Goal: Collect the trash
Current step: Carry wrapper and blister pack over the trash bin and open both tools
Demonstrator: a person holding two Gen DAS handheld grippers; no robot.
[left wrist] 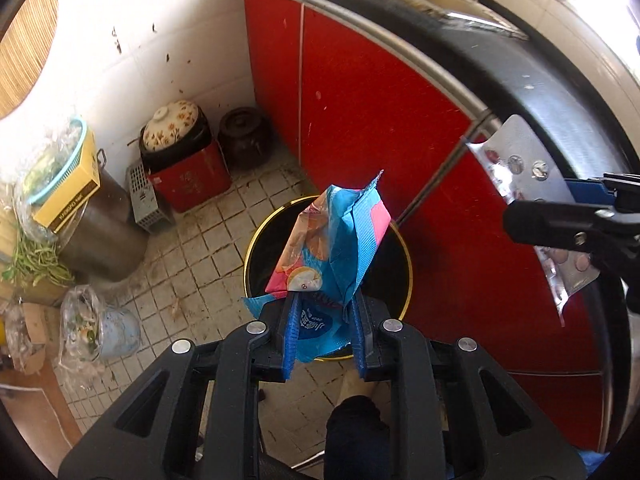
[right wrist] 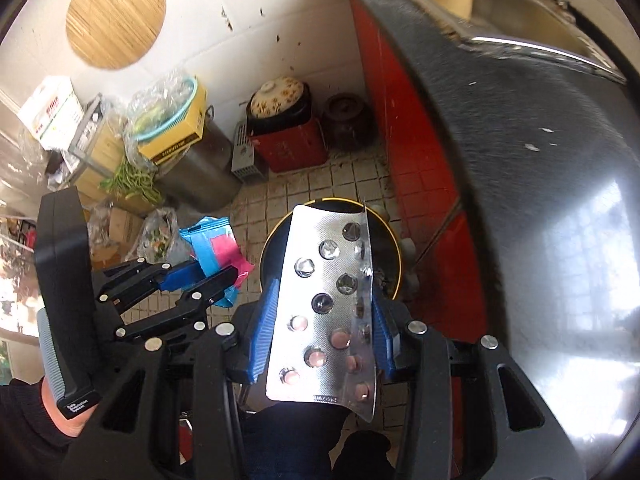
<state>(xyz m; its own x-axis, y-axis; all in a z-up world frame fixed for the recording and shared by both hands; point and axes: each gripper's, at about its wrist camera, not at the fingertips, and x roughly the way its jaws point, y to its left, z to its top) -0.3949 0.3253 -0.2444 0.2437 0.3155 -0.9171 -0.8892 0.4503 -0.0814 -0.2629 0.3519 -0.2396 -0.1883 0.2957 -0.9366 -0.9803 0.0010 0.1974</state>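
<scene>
Bin (left wrist: 256, 248) mostly hidden under the wrapper (left wrist: 332, 248), which the left gripper (left wrist: 325, 312) pinches, pointing up. Right gripper (right wrist: 324, 304) clamps a blister pack (right wrist: 328, 304) lengthwise, probably half-empty.

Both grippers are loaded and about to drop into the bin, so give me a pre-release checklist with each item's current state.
1. Left gripper shut on the blue snack wrapper: ok.
2. Wrapper over the mouth of the black trash bin: ok in the left wrist view.
3. Right gripper shut on the pill blister pack: ok.
4. Blister pack over the bin: ok in the right wrist view; its true height above the rim, cannot tell.
5. Bin mouth unobstructed: ok, no lid seen.
6. Grippers apart from each other: ok.
</scene>
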